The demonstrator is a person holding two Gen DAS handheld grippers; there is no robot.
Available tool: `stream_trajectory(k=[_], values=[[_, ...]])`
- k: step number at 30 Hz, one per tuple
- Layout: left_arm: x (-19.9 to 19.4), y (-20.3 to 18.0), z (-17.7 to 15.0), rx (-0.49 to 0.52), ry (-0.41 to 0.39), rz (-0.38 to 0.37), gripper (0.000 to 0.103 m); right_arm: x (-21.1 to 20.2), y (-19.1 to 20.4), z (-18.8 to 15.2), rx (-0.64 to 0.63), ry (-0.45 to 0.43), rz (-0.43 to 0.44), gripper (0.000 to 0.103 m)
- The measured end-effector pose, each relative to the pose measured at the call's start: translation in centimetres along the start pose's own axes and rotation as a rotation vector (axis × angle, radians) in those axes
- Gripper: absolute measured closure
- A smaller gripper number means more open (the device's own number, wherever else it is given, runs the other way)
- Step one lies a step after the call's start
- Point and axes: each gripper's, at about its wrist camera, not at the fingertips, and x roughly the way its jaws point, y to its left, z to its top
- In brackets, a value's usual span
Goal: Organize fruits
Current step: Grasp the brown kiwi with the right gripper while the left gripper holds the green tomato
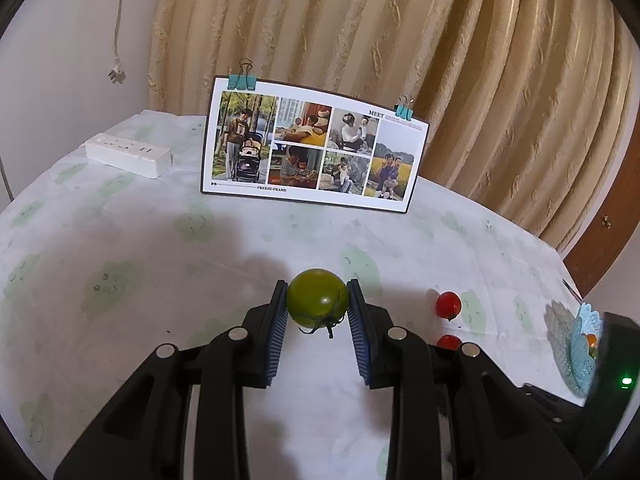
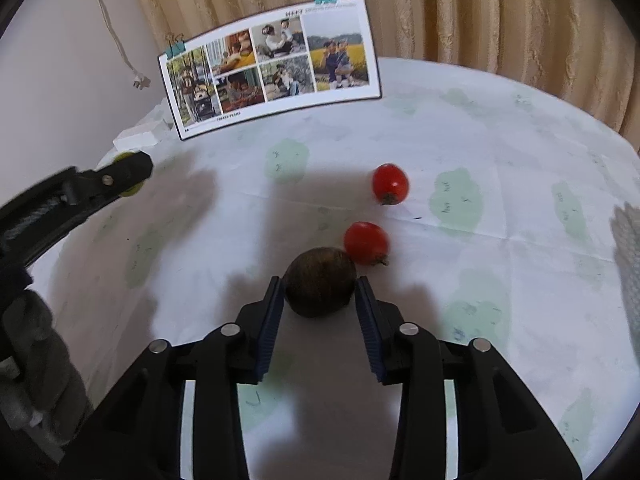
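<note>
Fruits lie on the cloth-covered table [image 2: 500,152], all within the tools' reach. Off to the far left of the left gripper [image 1: 317,300] sits a white power strip [image 1: 128,155], and straight beyond its tips stands a photo board [image 1: 314,146]. That gripper is clamped on a green tomato [image 1: 316,296]. The right gripper [image 2: 320,294] has its pads against a dark brown fruit [image 2: 320,286]. Just past its right finger sit two red cherry tomatoes, near one [image 2: 366,242] touching the brown fruit, far one [image 2: 390,184] apart.

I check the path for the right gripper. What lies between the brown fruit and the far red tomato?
In the right wrist view, the near red tomato lies between the brown fruit and the far red tomato, beside the brown fruit.
</note>
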Motion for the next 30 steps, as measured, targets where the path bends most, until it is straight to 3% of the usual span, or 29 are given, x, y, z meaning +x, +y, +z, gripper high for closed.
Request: stream_trajectory(k=[8, 9, 12, 13, 18, 27, 30], values=[[0.3, -0.5, -0.4, 0.015, 0.009, 0.002, 0.073, -1.5, -1.3, -0.5, 0.02, -0.026, -0.007, 0.064], [0.4, -0.5, -0.3, 0.014, 0.01, 0.001, 0.073, -1.3, -1.3, -0.5, 0.024, -0.018, -0.003, 0.061], [0.4, -0.4, -0.3, 0.01, 0.011, 0.001, 0.073, -1.0, -0.9, -0.4, 0.027, -0.016, 0.012, 0.034], [0.4, -0.4, -0.3, 0.01, 0.012, 0.0, 0.073, -1.0, -0.7, -0.3, 0.022, -0.023, 0.007, 0.034], [0.4, -0.5, -0.4, 0.017, 0.014, -0.005, 0.073, 0.2, 0.3, 0.4, -0.01, -0.012, -0.032, 0.035], [1.1, -0.2, -0.7, 0.007, 0.041, 0.001, 0.073, 2.3, 0.4, 0.7, -0.032, 0.025, -0.073, 0.059], [1.8, -0.2, -1.0, 0.004, 0.058, 0.012, 0.073, 1.6, 0.1, 0.2, -0.026, 0.009, -0.047, 0.059]])
